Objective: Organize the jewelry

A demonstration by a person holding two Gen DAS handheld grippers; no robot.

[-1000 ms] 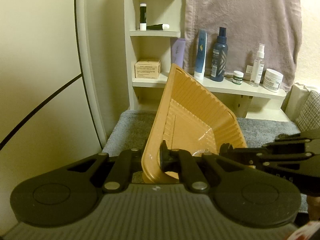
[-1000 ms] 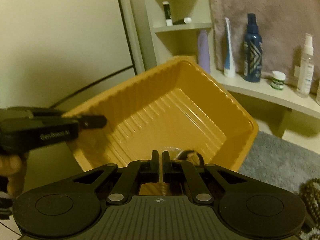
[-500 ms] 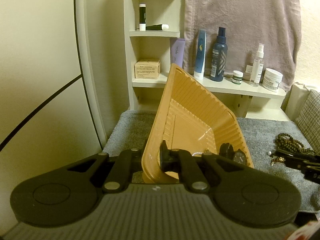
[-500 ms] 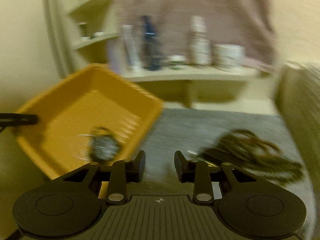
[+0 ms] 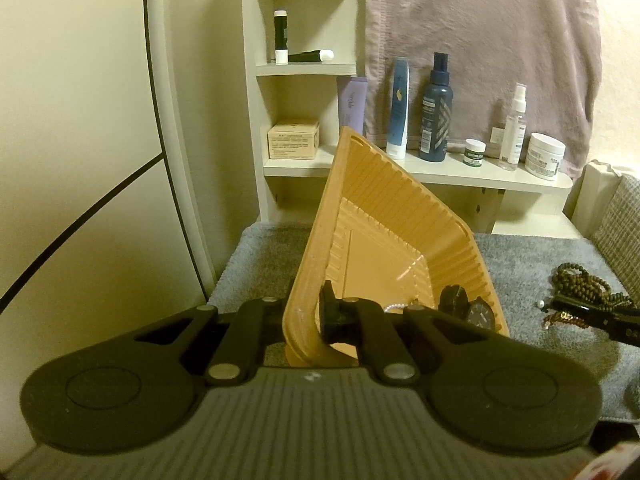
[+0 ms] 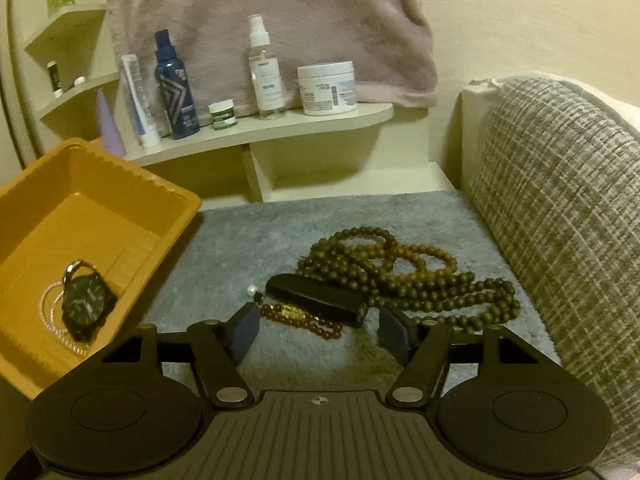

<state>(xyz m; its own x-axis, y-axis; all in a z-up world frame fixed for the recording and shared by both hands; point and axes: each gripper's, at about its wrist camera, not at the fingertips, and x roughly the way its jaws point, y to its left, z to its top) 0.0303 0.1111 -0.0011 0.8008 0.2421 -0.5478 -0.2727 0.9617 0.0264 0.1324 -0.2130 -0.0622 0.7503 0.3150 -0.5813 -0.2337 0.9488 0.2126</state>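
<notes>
While left gripper (image 5: 306,314) clamps tray (image 5: 384,216), right gripper (image 6: 318,330)—wide open—faces beads (image 6: 400,272).

Orange ribbed plastic tray (image 6: 92,216) is sitting tilted at left of the right wrist frame, holding a black-faced wristwatch (image 6: 84,300) lying over a thin clear bead chain (image 6: 52,316) at its low corner. At centre, a pile of dark green-brown bead strands (image 6: 404,272) is lying on the grey mat, with a black oblong piece (image 6: 316,294) resting across an amber bead bracelet (image 6: 300,318); a small white pearl (image 6: 251,290) is sitting just left.
</notes>
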